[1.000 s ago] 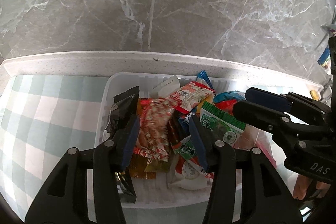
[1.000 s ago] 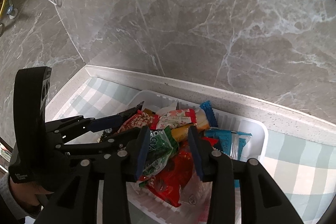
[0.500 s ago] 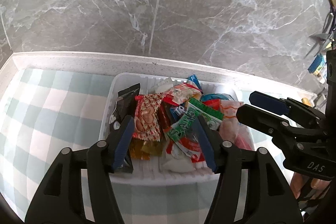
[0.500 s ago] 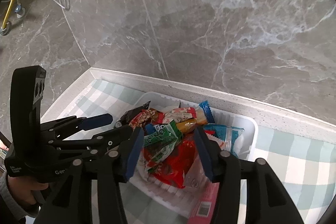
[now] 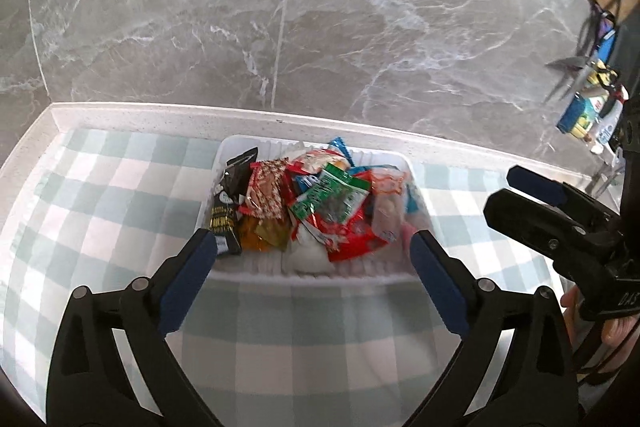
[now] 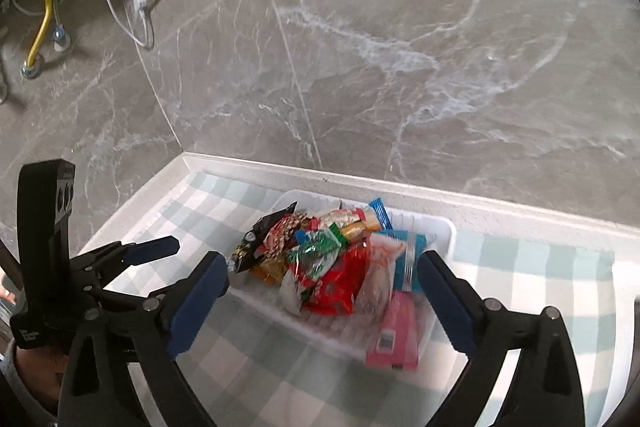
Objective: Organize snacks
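White plastic, one tray [image 5: 224,163] sits mid-frame on the green-checked cloth [image 5: 100,195] against the grey marble wall [image 5: 360,27], heaped with well over a dozen snack packets [image 5: 328,199], too overlapped to count exactly. Two grippers show: the left gripper [image 5: 312,247] and the right gripper [image 6: 322,269], both jaws opening wide with nothing pressed between them. A second ago both stood narrow and low over the heap; now they sit farther back, the tray smaller.

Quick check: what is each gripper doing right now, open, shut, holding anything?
Left gripper: jaws opening wide, nothing between them.
Right gripper: jaws opening wide, holding nothing.
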Tool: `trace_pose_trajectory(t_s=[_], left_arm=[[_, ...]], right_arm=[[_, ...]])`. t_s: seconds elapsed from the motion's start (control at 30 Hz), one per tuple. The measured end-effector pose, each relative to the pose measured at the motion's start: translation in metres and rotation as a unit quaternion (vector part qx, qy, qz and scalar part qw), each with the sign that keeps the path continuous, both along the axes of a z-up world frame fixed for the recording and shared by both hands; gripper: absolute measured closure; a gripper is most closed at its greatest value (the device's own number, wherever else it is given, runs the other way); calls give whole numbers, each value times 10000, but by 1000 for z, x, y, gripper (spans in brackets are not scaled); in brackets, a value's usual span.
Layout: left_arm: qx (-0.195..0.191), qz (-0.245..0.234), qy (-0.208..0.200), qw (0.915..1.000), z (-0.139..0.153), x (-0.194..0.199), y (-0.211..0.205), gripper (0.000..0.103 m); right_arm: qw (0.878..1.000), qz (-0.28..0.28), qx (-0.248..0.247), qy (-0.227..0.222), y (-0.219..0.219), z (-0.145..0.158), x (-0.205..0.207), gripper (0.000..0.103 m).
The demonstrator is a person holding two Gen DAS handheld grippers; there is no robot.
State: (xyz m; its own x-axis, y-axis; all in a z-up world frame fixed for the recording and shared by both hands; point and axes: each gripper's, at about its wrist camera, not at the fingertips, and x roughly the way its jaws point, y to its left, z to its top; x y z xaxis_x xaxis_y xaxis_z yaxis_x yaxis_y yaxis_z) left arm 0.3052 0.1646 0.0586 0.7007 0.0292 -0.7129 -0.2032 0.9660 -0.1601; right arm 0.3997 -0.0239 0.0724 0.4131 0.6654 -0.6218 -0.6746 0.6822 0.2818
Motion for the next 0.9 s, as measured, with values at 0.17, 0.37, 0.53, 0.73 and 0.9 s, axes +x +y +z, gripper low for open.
trace_pose_trajectory(t_s=[0.17,0.37,0.53,0.73,0.9], left_arm=[[102,-114,-65,9999,11,-21,-21,2],[270,-261,-126,9992,24,-40,-47,2],[420,-413,-226,9980,35,-54,-65,2],[483,-555,-284,9969,44,-66,-75,2],[447,-604,-318,9967,45,-81,-79,2]], right_arm=[[9995,-287,133,58,-38,4,-24,0],[9977,-656,188,-11,-78,11,-51,0],[9961,-859,178,-34,-100,15,-66,0],[9949,-979,181,-133,-112,23,-83,0],[9948,-976,121,-261,-114,29,-99,0]])
